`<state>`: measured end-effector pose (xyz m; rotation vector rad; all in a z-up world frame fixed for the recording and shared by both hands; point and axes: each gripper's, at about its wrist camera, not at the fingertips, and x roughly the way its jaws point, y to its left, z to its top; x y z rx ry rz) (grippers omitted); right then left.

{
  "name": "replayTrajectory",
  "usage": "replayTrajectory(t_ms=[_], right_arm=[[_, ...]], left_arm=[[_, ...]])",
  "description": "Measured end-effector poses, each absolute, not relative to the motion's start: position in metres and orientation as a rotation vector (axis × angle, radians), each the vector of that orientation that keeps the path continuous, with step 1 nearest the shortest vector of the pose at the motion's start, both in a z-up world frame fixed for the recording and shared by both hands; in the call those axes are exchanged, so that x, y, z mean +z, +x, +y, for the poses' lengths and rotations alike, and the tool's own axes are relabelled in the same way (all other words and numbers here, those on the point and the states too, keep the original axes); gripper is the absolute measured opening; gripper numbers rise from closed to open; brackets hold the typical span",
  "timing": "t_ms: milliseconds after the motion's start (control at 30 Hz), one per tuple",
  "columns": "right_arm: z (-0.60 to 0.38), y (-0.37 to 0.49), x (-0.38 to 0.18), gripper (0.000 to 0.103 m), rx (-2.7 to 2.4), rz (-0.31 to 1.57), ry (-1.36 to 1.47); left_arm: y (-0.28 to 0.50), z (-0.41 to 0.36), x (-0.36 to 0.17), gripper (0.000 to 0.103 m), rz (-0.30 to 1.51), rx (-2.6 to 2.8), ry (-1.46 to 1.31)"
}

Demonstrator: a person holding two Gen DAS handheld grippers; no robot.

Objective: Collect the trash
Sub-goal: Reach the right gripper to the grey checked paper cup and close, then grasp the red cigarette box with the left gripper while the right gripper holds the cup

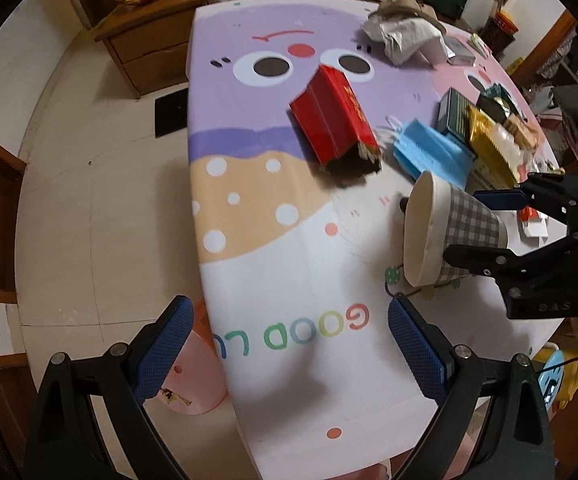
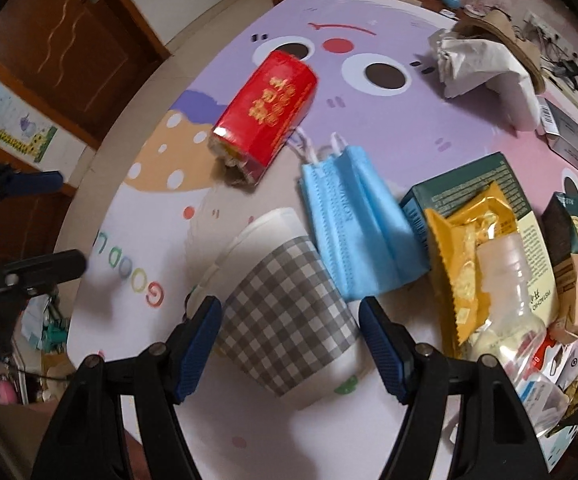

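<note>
Pink bin [image 1: 193, 376] on the floor shows only in our left wrist view. Left gripper [image 1: 289, 352] jaws wide, empty over the counter [image 1: 289, 280]. Right gripper [image 2: 289, 344] jaws open, straddling the checked cup [image 2: 285, 320] lying on its side, contact unclear.

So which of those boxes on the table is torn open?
The red box with gold lettering, left of the blue masks; its near end is ragged. The green box looks closed.
</note>
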<state>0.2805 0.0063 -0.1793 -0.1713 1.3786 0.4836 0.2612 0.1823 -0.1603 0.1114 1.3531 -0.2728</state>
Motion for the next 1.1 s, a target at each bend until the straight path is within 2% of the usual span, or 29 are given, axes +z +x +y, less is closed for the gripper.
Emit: replayTrajectory(t_ms=[300,533,633,900,1100], right_arm=[[0.021,0.255,-0.192,0.067,0.578,1.433,-0.294],[0.039,0.239,-0.196,0.056,0.555,1.406,-0.333],[0.043,0.231,-0.192,0.054,0.542,1.381,-0.292],[0.035,0.219,-0.154,0.053,0.475,1.278,-0.192],[0.002,0.241,-0.119,0.053,0.299,1.199,-0.115]], left_arm=[[0.253,0.171,-0.168,0.097,1.368,-0.295,0.141],[0.252,0.164,-0.168,0.097,1.368,-0.31,0.154],[0.254,0.163,-0.166,0.097,1.363,-0.313,0.155],[0.269,0.158,-0.149,0.097,1.315,-0.322,0.143],[0.303,0.146,-0.137,0.097,1.282,-0.316,0.101]])
